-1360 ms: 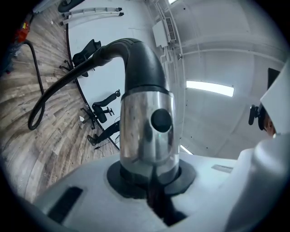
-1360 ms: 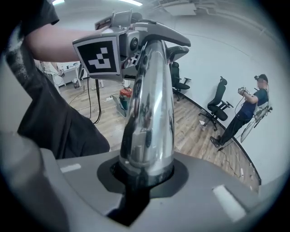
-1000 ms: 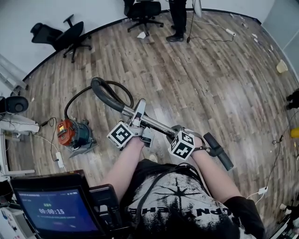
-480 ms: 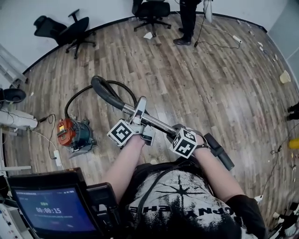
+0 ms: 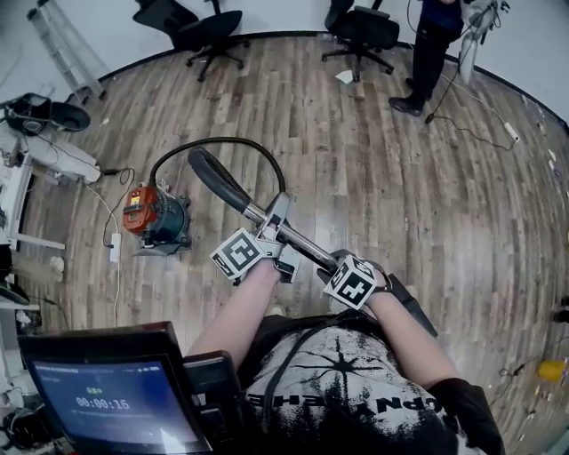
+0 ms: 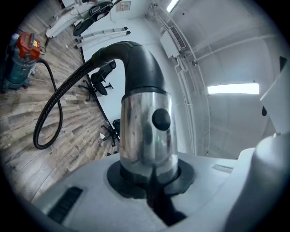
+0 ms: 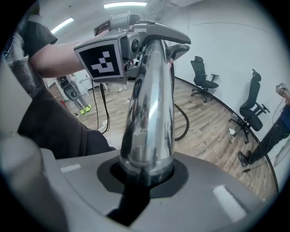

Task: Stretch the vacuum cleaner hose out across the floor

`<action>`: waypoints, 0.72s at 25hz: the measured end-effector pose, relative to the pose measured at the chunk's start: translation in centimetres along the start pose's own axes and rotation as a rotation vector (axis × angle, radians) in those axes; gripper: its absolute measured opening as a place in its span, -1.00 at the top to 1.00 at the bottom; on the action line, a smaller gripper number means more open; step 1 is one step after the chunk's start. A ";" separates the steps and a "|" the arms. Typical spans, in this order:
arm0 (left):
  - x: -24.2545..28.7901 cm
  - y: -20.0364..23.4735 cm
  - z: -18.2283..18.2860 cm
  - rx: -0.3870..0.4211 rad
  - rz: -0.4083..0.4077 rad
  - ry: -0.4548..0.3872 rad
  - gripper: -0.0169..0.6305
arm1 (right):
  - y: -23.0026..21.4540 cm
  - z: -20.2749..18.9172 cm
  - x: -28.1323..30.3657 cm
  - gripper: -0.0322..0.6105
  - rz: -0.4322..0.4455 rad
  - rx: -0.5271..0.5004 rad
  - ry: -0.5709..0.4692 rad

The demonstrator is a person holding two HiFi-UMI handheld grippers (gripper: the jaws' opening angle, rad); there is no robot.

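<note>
An orange and teal vacuum cleaner (image 5: 156,219) stands on the wood floor at the left. Its black hose (image 5: 233,144) arcs up and round to the curved black handle (image 5: 217,181), which joins a shiny metal wand (image 5: 300,243). My left gripper (image 5: 272,235) is shut on the wand just below the handle. My right gripper (image 5: 341,259) is shut on it lower down, near the black end piece (image 5: 411,304). In the left gripper view the wand (image 6: 146,136) stands clamped between the jaws of the left gripper (image 6: 149,181), with the hose (image 6: 49,113) looping beyond. In the right gripper view the right gripper (image 7: 144,177) clamps the wand (image 7: 151,113).
Two office chairs (image 5: 206,27) (image 5: 363,30) stand at the far wall, and a person (image 5: 430,51) stands beside them. A white power strip and cable (image 5: 114,249) lie left of the vacuum. A screen (image 5: 107,402) sits at my lower left. More cables (image 5: 480,133) run across the far right floor.
Both grippers have carried the wand sideways with their grip unchanged. The view has swung, so the vacuum, the chairs and the standing person now sit further right in the picture.
</note>
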State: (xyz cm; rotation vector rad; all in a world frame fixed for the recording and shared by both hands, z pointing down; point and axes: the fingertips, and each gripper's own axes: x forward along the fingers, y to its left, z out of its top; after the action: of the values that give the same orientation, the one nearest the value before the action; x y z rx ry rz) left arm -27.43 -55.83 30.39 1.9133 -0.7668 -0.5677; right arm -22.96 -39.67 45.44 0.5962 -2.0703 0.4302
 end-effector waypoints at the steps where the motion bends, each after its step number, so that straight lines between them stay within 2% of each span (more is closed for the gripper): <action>1: 0.1 -0.2 -0.4 0.006 0.014 -0.025 0.84 | -0.4 -0.6 -0.3 0.68 0.019 -0.023 -0.004; 7: -1.9 0.5 -0.8 -0.001 0.138 -0.158 0.84 | 0.0 -2.0 -0.9 0.67 0.177 -0.141 0.013; 13: -7.3 1.1 -1.6 0.013 0.267 -0.290 0.84 | 3.8 -3.4 -0.4 0.66 0.335 -0.263 0.016; 16: -10.0 0.9 -1.6 0.092 0.351 -0.311 0.84 | 5.0 -3.8 -0.8 0.66 0.369 -0.310 0.025; 17: -10.7 0.7 -1.6 0.092 0.354 -0.325 0.84 | 5.5 -3.9 -1.0 0.66 0.375 -0.322 0.026; 18: -11.1 0.2 -1.8 0.059 0.330 -0.347 0.84 | 6.0 -3.9 -1.2 0.66 0.380 -0.331 0.025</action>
State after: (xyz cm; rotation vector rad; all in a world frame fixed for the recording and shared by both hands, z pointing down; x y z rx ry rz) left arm -33.99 -46.78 32.04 1.7089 -1.3063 -0.6819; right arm -23.18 -32.46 46.01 -0.0005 -2.1704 0.2954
